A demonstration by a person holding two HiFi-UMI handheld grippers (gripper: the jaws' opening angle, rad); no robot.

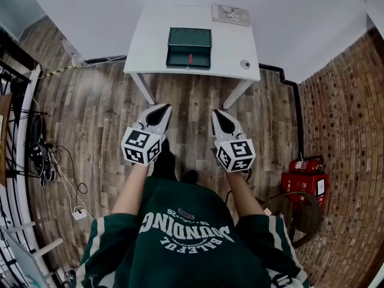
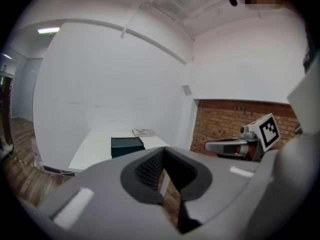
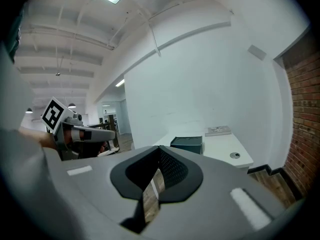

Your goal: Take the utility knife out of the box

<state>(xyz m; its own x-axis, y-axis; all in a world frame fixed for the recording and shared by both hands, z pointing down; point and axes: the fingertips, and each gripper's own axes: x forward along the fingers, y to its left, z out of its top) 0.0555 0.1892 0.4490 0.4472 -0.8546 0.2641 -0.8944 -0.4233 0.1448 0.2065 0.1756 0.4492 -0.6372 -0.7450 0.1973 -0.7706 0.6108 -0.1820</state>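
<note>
An open dark green box (image 1: 189,47) stands on the white table (image 1: 231,50) ahead of me. Inside it lies a small red thing (image 1: 189,58), likely the utility knife. Both grippers hang over the wooden floor, well short of the table. The left gripper (image 1: 163,108) is shut and holds nothing; the right gripper (image 1: 217,113) is also shut and holds nothing. In the left gripper view the box (image 2: 126,146) shows far beyond the closed left gripper (image 2: 162,152). The right gripper view has the box (image 3: 187,144) past the closed right gripper (image 3: 160,152).
A flat booklet (image 1: 231,14) lies at the table's back right, and a small round object (image 1: 245,64) at its front right. A red fire extinguisher (image 1: 305,165) and red case (image 1: 309,185) sit by the brick wall on the right. Cables (image 1: 57,167) trail on the floor at left.
</note>
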